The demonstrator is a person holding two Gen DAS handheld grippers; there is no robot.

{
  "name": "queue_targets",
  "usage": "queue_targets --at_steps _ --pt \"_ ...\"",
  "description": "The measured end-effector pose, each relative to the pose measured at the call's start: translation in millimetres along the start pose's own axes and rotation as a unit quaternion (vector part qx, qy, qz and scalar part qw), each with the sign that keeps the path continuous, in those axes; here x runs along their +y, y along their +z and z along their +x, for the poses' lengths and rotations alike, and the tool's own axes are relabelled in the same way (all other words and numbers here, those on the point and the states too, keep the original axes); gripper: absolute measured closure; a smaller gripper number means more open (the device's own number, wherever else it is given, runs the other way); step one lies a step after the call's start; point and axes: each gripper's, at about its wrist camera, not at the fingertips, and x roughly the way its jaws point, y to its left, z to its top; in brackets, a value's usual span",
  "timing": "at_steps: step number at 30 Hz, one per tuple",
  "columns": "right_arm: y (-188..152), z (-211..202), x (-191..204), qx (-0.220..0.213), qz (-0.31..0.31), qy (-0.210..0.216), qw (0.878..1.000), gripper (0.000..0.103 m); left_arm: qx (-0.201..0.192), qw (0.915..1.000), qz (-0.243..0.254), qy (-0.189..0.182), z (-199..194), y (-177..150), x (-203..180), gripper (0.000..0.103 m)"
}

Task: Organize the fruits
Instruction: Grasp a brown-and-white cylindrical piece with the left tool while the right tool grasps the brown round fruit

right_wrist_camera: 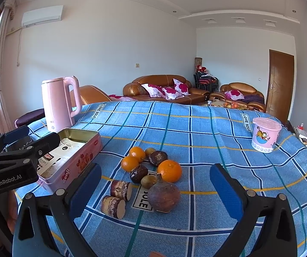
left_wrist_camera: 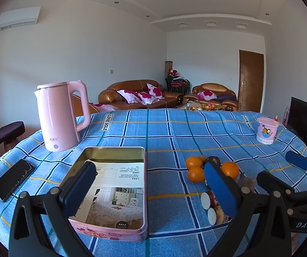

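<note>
a: left wrist view first. my left gripper (left_wrist_camera: 150,184) has its jaws wide apart and holds nothing. low left of centre sits the open pink rectangular metal tin (left_wrist_camera: 110,234), with only a printed paper sheet (left_wrist_camera: 114,192) in it, no fruit that i can see. so i'd judge sorting hasn't started.

b: where's the fruit?

a: right of centre on the blue checked tablecloth (left_wrist_camera: 164,132): round orange tangerines (left_wrist_camera: 196,174) and cut purple sugarcane pieces (left_wrist_camera: 209,199), partly behind my finger. writing: "love sole" on the cloth, small characters on the tall pink electric kettle (left_wrist_camera: 60,115) that i can't make out, and "das" at the lower right edge.

b: right wrist view?

a: my right gripper (right_wrist_camera: 155,189) is spread open and empty too, with the pile between its fingers: tangerines (right_wrist_camera: 170,171), a big brown round fruit (right_wrist_camera: 163,196), dark wrinkled ones, small greenish-brown ones and sugarcane pieces (right_wrist_camera: 121,190). all still on the cloth, just right of the tin (right_wrist_camera: 76,162). the other gripper body at the left edge reads "genrobot.ai"; the tin's red logo is too blurred to read.
</note>
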Motion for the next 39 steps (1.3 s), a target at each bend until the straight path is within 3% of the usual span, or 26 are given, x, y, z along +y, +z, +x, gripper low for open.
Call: queue_targets --at_steps 15,23,32,37,39 --pt "-6.5 6.3 -7.9 0.011 0.006 -0.005 1.000 0.001 0.017 0.9998 0.005 -0.006 7.1 -7.2 -15.0 0.000" --pt "-17.9 13.0 -35.6 0.022 0.027 -0.046 0.998 0.001 0.064 0.9965 0.018 -0.050 26.9 -28.9 -43.0 0.001" --pt "-32.6 23.5 -65.4 0.043 0.064 -0.068 0.995 0.001 0.131 0.9844 0.045 -0.108 48.4 -49.7 -80.7 0.028" --pt "-33.7 30.2 -61.4 0.050 0.063 -0.046 0.996 0.001 0.160 0.9775 0.037 -0.133 58.8 -56.6 -81.2 0.058" --pt "-31.2 32.9 -55.6 0.051 0.055 -0.034 0.997 0.001 0.157 0.9769 0.041 -0.139 56.9 -57.1 -82.3 0.065"
